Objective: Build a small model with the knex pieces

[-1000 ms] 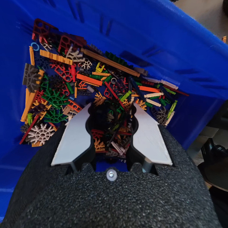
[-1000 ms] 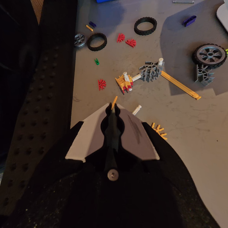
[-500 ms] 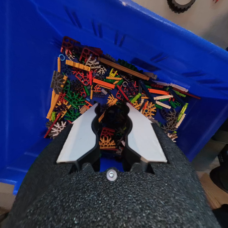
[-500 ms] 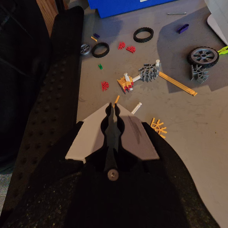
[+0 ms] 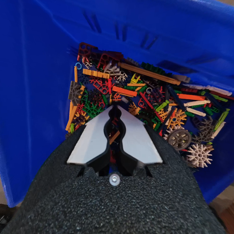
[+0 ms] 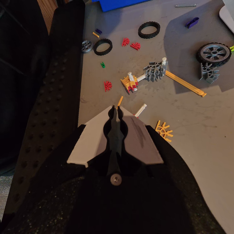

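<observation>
My left gripper (image 5: 115,107) is inside a blue bin (image 5: 38,88), over a pile of coloured construction-toy rods and connectors (image 5: 126,88). Its jaws are shut, tips next to a green connector (image 5: 93,108). I cannot tell whether anything is pinched. My right gripper (image 6: 115,107) hovers over a grey table (image 6: 189,152), jaws closed to a narrow slit. A short orange rod (image 6: 120,101) pokes out just beyond its tips, near end at the right fingertip. I cannot tell whether it is gripped. A white rod (image 6: 140,110) and a yellow connector (image 6: 164,131) lie to the right.
On the table lie a yellow-red assembly (image 6: 131,81) joined to grey connectors (image 6: 155,70), a long yellow rod (image 6: 184,83), red connectors (image 6: 107,86), two black tyres (image 6: 102,47) (image 6: 149,30) and a wheel (image 6: 214,53). A black studded strip (image 6: 53,101) borders the left. A bin corner (image 6: 120,3) is at the top. To the green connector (image 5: 93,108): left tips about 4 cm, right tips about 40 cm.
My left gripper's jaws have closed from wide open, and it has shifted left over the pile. The right view has pulled back slightly, and more of the orange rod shows beyond the tips.
</observation>
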The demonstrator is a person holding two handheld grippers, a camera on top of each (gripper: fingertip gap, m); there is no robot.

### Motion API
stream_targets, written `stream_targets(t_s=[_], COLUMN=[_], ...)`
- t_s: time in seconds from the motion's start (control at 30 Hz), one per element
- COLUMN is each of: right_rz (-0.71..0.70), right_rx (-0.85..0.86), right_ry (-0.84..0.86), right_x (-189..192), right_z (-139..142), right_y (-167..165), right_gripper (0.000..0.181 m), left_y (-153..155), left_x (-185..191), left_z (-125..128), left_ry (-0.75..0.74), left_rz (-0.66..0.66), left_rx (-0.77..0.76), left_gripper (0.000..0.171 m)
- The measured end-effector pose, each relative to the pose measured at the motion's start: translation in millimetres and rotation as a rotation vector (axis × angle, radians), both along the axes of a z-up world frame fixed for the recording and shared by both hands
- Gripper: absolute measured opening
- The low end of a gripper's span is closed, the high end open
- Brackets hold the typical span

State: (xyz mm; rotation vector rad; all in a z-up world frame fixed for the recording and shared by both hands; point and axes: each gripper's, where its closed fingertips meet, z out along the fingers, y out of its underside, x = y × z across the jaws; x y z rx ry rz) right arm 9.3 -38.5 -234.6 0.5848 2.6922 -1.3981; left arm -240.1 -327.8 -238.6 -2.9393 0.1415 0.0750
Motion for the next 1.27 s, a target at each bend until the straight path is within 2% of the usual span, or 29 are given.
stream_targets(t_s=[0.13,0.3,0.43,0.87,1.27], right_rz=[0.001,0.002,0.002,-0.001,-0.002], right_rx=[0.003,0.001,0.002,0.004,0.005], right_ry=[0.000,-0.006,-0.007,-0.025,-0.031], right_x=[0,0,0,0,-1], right_z=[0,0,0,-2,-2], right_y=[0,0,0,0,0], right_gripper=[0.004,0.004,0.004,0.004,0.004], left_y=[2,4,5,5,3], left_x=[-6,-25,-35,-20,-17], left_z=[2,22,28,0,-6], left_ry=[0.032,0.113,0.158,0.098,0.068], left_rz=[0.003,0.065,0.087,0.028,0.041], left_rx=[0.013,0.109,0.135,0.049,0.034], left_gripper=[0.000,0.000,0.001,0.000,0.002])
